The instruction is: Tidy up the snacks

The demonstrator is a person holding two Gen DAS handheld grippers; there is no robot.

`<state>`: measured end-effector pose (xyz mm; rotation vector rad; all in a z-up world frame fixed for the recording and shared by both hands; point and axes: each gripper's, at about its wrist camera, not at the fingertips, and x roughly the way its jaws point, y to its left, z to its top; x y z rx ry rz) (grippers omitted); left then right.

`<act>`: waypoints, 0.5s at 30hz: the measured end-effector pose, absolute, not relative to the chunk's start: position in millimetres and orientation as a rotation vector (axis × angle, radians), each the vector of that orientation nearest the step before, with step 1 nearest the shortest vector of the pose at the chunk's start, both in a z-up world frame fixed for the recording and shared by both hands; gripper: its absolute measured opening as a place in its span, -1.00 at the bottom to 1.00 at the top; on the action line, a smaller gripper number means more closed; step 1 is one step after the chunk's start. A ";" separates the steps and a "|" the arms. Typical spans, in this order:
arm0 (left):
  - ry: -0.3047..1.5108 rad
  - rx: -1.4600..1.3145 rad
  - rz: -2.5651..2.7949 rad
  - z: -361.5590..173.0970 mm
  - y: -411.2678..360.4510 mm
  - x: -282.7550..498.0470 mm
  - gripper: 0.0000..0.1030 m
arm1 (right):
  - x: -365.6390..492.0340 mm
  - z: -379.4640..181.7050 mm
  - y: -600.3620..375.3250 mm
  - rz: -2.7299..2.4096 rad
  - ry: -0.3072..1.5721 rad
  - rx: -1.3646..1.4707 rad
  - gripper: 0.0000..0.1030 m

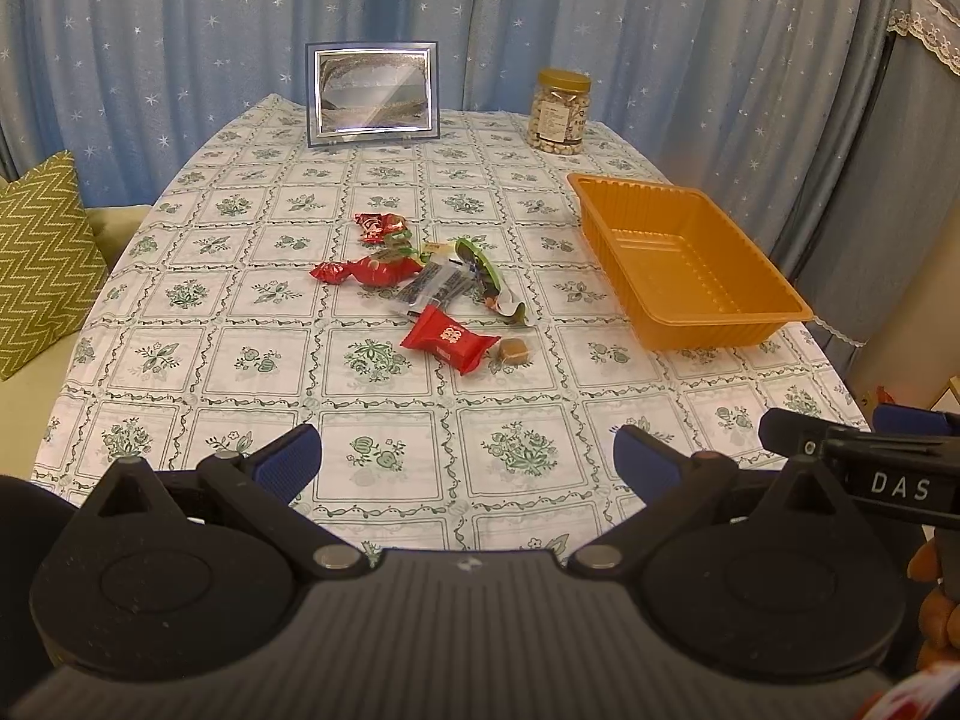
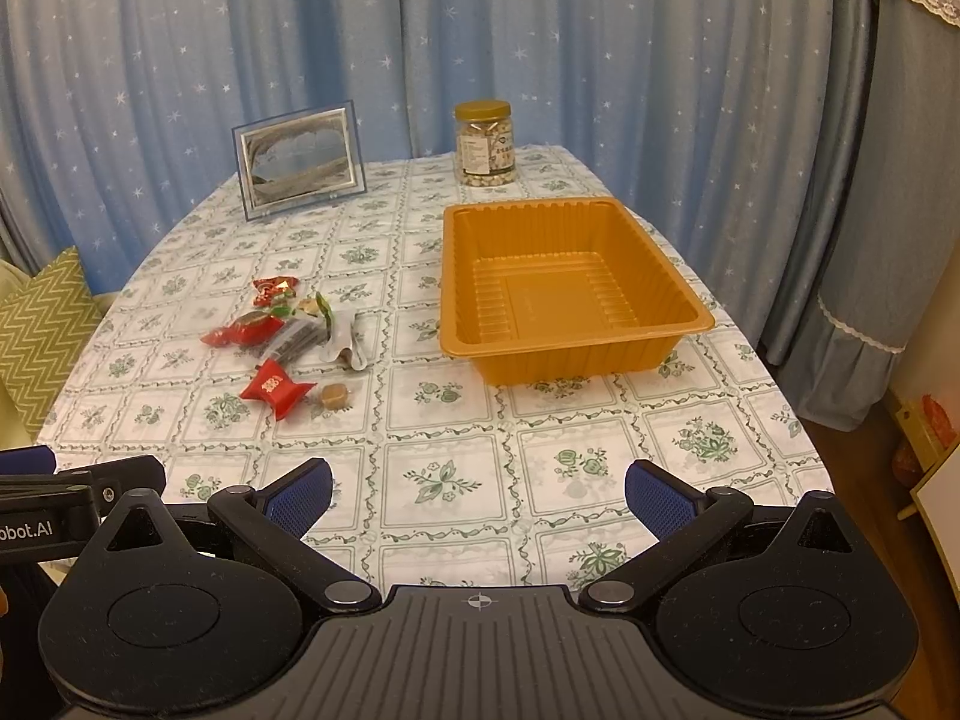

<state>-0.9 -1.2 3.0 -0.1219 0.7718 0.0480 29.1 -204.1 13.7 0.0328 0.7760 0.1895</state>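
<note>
Home dining room — curtains [image 2: 480, 60], tablecloth [image 2: 444, 420], cushion [image 1: 42, 252]

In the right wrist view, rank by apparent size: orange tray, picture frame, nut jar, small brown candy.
1. Orange tray, largest by far.
2. Picture frame.
3. Nut jar; it stands farther back, so true size is unsure.
4. Small brown candy, smallest.

Tablecloth [image 2: 456, 420] white, printed with green floral squares in vine-bordered grid; tray [image 2: 696, 318] orange-gold, ribbed; curtain [image 1: 180, 30] pale blue, scattered with white stars; cushion [image 1: 42, 252] olive green, white zigzag lines; near snack packet [image 1: 450, 341] red, white print; small candy [image 1: 516, 350] tan; jar [image 2: 485, 141] clear, gold lid; picture frame [image 1: 372, 95] blue-edged, grey picture; gripper pads [image 2: 300, 498] dark blue, arms black.
</note>
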 end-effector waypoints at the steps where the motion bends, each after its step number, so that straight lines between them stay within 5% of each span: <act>1: 0.771 -0.122 0.048 3.2 -0.8 -1.2 1.00 | 28.7 13.2 -203.5 0.189 0.775 0.033 1.00; 15: 0.769 -0.122 0.046 3.2 -1.1 -0.3 1.00 | 29.9 15.7 -204.1 0.187 0.774 0.029 1.00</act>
